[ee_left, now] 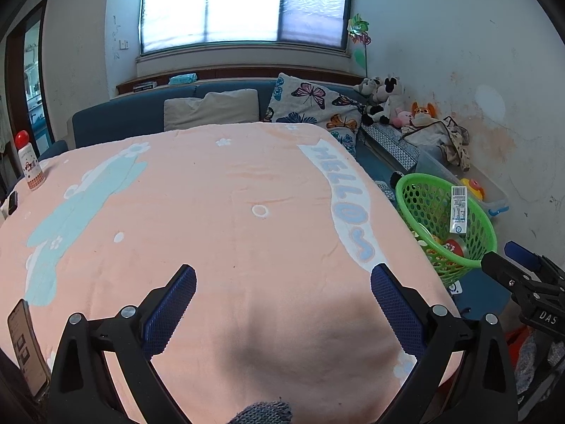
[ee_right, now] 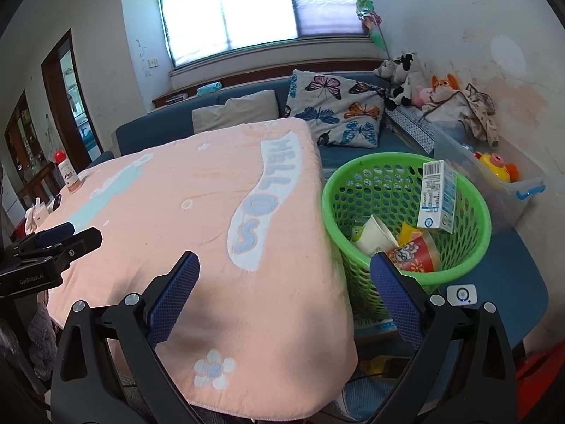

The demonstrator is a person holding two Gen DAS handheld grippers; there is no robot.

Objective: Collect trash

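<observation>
A green perforated basket (ee_right: 469, 190) stands on a blue seat just right of the table. Inside it lie a white-and-blue carton (ee_right: 436, 196) leaning on the far wall, a white paper cup (ee_right: 376, 235), a red printed cup (ee_right: 418, 254) and a yellow wrapper (ee_right: 409, 229). The same basket (ee_left: 483, 226) and carton (ee_left: 459, 210) show at the right of the left wrist view. My left gripper (ee_left: 282, 293) hangs open over the pink cloth (ee_left: 229, 212), holding nothing. My right gripper (ee_right: 284, 282) is open and empty above the table's right edge, next to the basket.
A red-capped bottle (ee_left: 30, 166) stands at the table's far left, and a phone (ee_left: 26, 346) lies at its near left edge. A blue sofa (ee_right: 159, 123) with cushions runs behind. A clear bin (ee_right: 522, 183) of toys sits right of the basket.
</observation>
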